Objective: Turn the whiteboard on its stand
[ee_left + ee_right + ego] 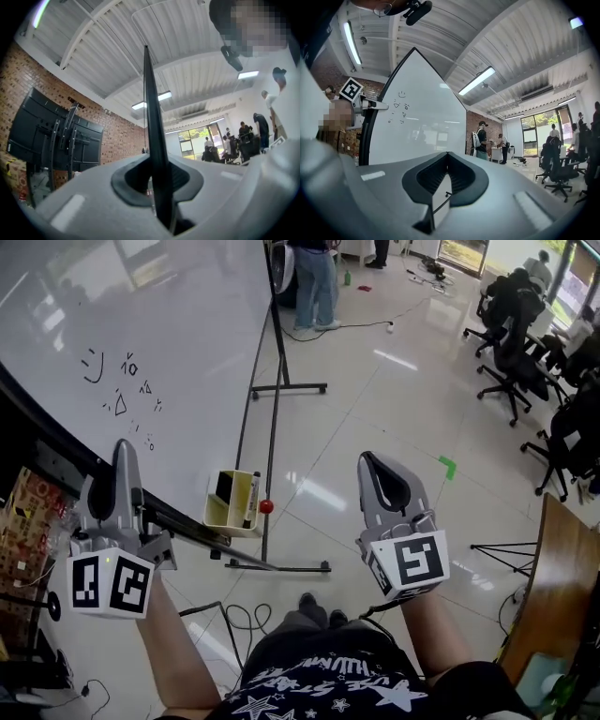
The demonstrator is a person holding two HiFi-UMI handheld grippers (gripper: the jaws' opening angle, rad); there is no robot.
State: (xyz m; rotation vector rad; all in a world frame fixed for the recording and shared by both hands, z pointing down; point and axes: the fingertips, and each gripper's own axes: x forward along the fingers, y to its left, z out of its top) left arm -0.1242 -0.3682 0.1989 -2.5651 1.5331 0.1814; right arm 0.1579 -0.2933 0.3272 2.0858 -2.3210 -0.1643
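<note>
Whiteboard point(159, 315) tilted on stand point(274, 418). Its dark edge is pinched between left gripper point(122, 454) jaws, board spreading ahead and above. Clamp firmly, swing edge in smooth arc about pivot. Right gripper point(377, 468) closed, seemingly empty, board well to its left.

Whiteboard point(141, 324): smooth, glossy white face before you, catching reflections.
Stand point(273, 418): thin dark metal tubing.
Floor point(394, 418): polished pale tiles, shiny.
Pen tray point(217, 517): pale yellow plastic.
Your right hand-held gripper point(370, 460): matt grey plastic, ribbed black pads point(464, 177).
</note>
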